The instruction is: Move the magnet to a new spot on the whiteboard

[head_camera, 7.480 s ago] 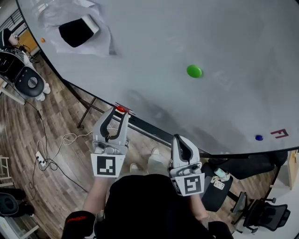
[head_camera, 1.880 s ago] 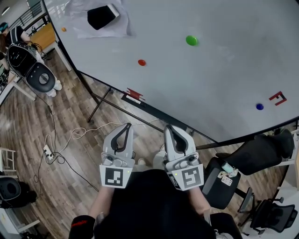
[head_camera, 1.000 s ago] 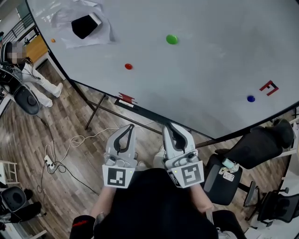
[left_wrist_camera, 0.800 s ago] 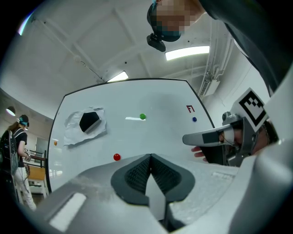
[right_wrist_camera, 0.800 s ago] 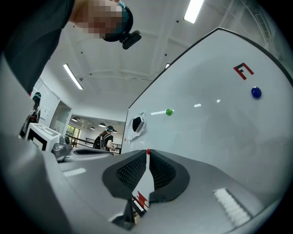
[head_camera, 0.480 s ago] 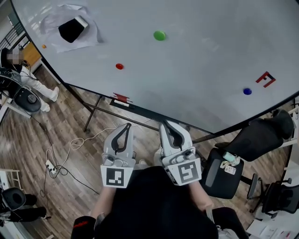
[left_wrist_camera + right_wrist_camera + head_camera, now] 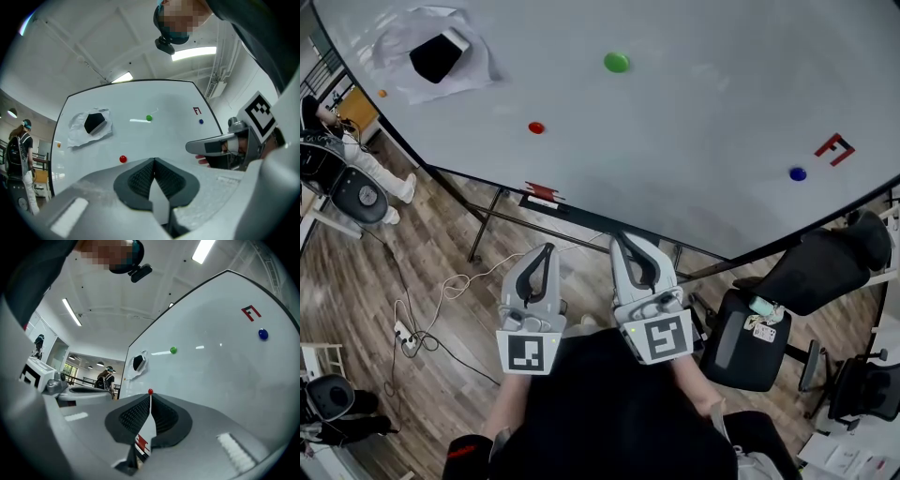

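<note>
The whiteboard (image 7: pixel 694 112) carries a small red magnet (image 7: pixel 536 127) at its lower left, also seen as the red magnet (image 7: pixel 123 159) and, just past the right jaws' tips, the red magnet (image 7: pixel 150 391). A green magnet (image 7: pixel 617 63), a blue magnet (image 7: pixel 798 173) and a red F mark (image 7: pixel 834 148) are on it too. My left gripper (image 7: pixel 546 249) and right gripper (image 7: pixel 620 237) hang side by side below the board's lower edge, clear of it. Both are shut with nothing in them.
A black eraser (image 7: pixel 436 58) on crumpled plastic sticks at the board's upper left, beside an orange dot (image 7: pixel 382 93). A red tag (image 7: pixel 542 193) sits on the lower frame. Black office chairs (image 7: pixel 750 342) stand right, another chair (image 7: pixel 354 192) left, cables (image 7: pixel 412 328) on the wood floor.
The red magnet, earlier at the left gripper's tips by the board's lower edge, now sticks higher on the board. Both grippers have drawn back; over the last second they barely moved.
</note>
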The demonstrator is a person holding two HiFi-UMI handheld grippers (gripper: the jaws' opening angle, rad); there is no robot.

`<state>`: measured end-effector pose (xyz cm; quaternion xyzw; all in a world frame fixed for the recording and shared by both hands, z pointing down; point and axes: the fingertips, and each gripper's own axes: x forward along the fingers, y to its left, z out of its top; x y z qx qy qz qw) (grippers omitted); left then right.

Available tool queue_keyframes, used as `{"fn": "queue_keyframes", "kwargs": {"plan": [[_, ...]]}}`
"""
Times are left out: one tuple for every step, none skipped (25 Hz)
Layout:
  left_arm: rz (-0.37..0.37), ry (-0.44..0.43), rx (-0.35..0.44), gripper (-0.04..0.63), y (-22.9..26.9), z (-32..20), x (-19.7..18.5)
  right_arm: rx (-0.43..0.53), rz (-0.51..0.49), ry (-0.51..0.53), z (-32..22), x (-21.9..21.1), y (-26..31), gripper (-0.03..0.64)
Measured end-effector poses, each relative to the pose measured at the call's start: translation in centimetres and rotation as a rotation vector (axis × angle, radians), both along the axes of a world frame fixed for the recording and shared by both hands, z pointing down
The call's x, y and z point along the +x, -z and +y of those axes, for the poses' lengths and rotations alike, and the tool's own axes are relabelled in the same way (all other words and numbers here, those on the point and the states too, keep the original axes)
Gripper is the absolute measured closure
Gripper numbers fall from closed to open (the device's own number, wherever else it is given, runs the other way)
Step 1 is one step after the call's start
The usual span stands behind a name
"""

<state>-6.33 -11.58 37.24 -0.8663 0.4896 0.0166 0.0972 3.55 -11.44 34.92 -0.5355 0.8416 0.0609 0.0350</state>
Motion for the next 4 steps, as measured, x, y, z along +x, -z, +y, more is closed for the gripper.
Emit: {"fn": "queue_keyframes", "kwargs": {"plan": [[0.0,0.002,-0.002,0.594,-0.05,-0.03,-0.1,-0.001,0.001,0.001,-0.07,-0.09,-0.06,0.607],[0.002,0.003,-0.002,0.594,-0.06,-0.07,-0.17,-0.003,0.0,0.002,-0.15,-0.16,-0.12,0.607],[0.004,0.005,-0.002,0.594,-0.06,-0.12,-0.24,-0.006,0.0,0.003,-0.23,-0.22,-0.17,0.607],[0.006,0.006,-0.002,0.594,-0.05,-0.17,-0.3,-0.008,0.0,0.003,-0.3,-0.28,-0.21,0.607]]}}
